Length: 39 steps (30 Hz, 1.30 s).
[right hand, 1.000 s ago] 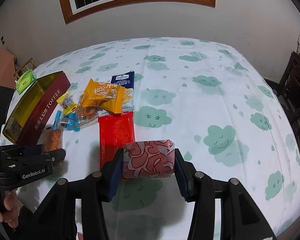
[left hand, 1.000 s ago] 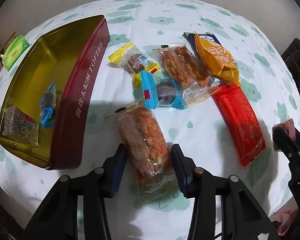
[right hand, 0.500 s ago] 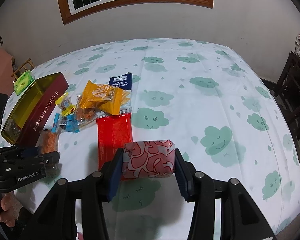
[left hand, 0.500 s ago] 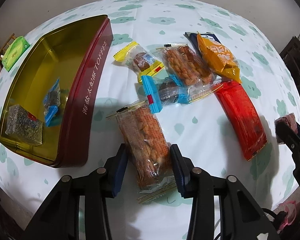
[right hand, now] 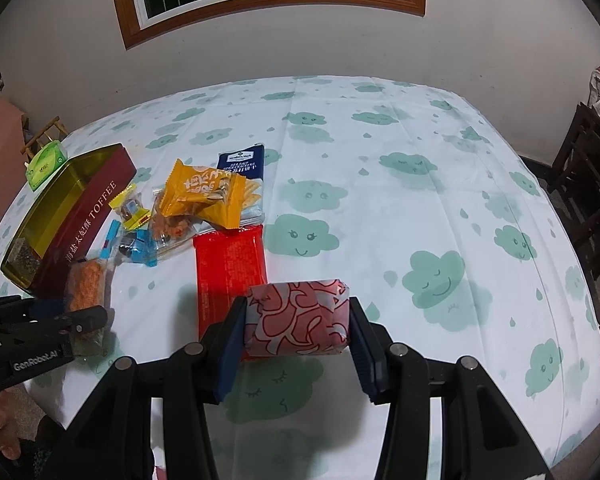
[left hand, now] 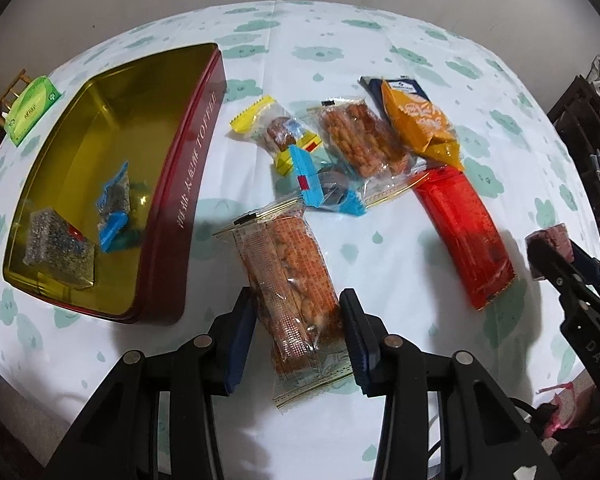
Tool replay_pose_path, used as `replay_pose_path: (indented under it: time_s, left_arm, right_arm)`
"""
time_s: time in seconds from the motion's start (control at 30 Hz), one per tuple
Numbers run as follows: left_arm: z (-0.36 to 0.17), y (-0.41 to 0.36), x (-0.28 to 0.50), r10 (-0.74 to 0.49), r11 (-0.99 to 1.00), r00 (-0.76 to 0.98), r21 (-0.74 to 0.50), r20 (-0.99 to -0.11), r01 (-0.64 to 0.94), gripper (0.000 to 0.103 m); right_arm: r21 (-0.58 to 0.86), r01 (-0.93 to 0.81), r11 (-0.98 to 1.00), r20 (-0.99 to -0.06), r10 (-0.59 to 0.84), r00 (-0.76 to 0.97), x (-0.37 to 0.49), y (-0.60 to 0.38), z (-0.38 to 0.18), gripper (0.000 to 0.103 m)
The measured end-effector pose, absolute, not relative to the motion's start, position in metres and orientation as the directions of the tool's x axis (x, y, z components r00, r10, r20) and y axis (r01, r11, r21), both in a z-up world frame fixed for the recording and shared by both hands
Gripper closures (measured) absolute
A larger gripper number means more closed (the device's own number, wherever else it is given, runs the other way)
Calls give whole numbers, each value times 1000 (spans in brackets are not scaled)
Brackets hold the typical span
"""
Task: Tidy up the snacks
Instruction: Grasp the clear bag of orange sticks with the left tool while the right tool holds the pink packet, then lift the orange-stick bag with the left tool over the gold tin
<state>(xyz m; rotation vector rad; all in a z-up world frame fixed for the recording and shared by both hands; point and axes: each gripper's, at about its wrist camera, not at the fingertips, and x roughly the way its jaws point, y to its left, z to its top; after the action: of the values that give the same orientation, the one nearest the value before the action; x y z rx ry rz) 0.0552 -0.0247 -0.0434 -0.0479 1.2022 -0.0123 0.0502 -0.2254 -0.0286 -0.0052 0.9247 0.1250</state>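
Jaws of left gripper [left hand: 298, 334] pinch clear-wrapped orange cracker pack [left hand: 288, 276], just right of open maroon-and-gold rectangular toffee tin [left hand: 188, 184]; right gripper [right hand: 297, 340] clamps pink patterned paper-wrapped roll [right hand: 296, 324], well right of tin.

– Tin [left hand: 188, 184]?
– Maroon, gold inside, open, at left; two small packets [left hand: 88, 224] in it.
– Loose snacks [left hand: 360, 152]?
– Clustered right of the tin. Orange cracker pack [left hand: 288, 264] nearest, possibly lifted. Pink-wrapped roll [right hand: 296, 320] apart.
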Motion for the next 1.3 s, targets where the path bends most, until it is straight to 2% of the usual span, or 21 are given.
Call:
replay_pose_path:
  time_s: [0.27, 0.33, 0.67, 1.3]
  left_arm:
    - [-33, -22, 53, -52, 998, 377, -57, -925, -4, 65]
    - [-31, -21, 53, -58, 998, 378, -62, -924, 3, 71]
    - [-34, -14, 54, -105, 994, 369, -100, -923, 31, 71]
    - [2, 0, 47, -106, 993, 432, -71, -896, 96, 71]
  right_arm:
    - [49, -109, 993, -799, 104, 592, 50, -225, -30, 55]
    - [50, -108, 993, -799, 105, 592, 50, -225, -30, 55]
    - [55, -109, 993, -801, 109, 588, 51, -222, -32, 55]
    - [72, -84, 994, -798, 108, 592, 51, -226, -33, 55]
